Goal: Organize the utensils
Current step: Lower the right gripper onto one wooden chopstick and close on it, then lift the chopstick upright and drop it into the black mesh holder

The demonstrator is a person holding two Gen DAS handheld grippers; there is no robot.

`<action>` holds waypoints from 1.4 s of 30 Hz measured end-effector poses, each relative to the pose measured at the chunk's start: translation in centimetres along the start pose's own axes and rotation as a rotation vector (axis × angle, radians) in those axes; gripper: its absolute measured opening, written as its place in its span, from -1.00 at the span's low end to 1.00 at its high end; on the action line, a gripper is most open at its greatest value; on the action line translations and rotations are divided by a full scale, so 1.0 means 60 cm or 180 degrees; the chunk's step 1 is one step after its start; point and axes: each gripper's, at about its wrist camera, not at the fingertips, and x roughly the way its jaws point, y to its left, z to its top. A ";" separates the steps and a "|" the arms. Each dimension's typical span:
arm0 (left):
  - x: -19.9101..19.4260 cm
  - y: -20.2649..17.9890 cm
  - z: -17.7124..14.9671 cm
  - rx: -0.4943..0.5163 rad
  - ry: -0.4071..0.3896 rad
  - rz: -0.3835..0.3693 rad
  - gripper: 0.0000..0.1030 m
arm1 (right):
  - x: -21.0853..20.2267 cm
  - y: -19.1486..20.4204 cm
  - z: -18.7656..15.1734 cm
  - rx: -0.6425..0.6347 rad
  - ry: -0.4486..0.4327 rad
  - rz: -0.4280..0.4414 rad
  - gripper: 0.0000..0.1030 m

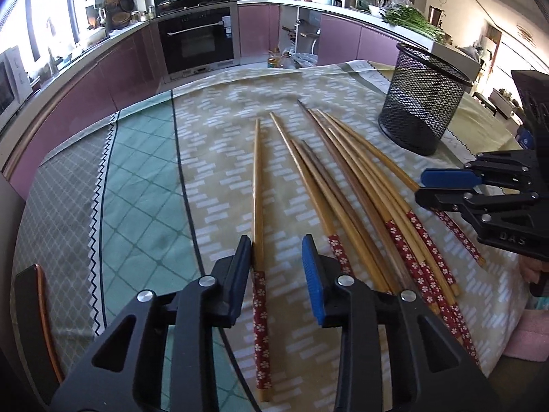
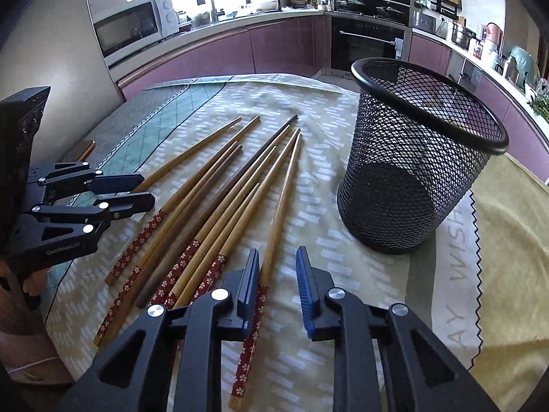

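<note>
Several wooden chopsticks with red floral handles lie fanned on the tablecloth (image 1: pixel 360 185) (image 2: pixel 219 192). A black mesh holder (image 1: pixel 420 103) (image 2: pixel 415 164) stands upright and empty at their far right. My left gripper (image 1: pixel 276 254) is open and straddles the leftmost chopstick (image 1: pixel 258 206), which touches its left finger. It also shows in the right wrist view (image 2: pixel 137 194). My right gripper (image 2: pixel 278 267) is open and straddles the rightmost chopstick (image 2: pixel 279 206). It also shows in the left wrist view (image 1: pixel 422 185).
The patterned cloth (image 1: pixel 147 178) covers the table, whose far edge faces purple kitchen cabinets (image 1: pixel 260 31) and an oven (image 1: pixel 195 41). A dark chair back (image 1: pixel 34 309) stands at the left edge. A pink object (image 1: pixel 528 336) lies off the table's right side.
</note>
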 end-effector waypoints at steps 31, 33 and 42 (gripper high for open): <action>-0.094 0.002 0.078 -0.0184 -0.0556 -0.0392 -0.85 | -0.097 -0.024 0.026 0.0239 -0.0717 0.0584 -0.90; -0.123 -0.004 0.085 -0.0175 -0.0691 -0.0516 -0.85 | -0.117 -0.028 0.027 0.0231 -0.0822 0.0585 -0.90; -0.219 -0.032 0.127 -0.0113 -0.1190 -0.0896 -0.85 | -0.208 -0.063 0.042 0.0251 -0.1358 0.0503 -0.89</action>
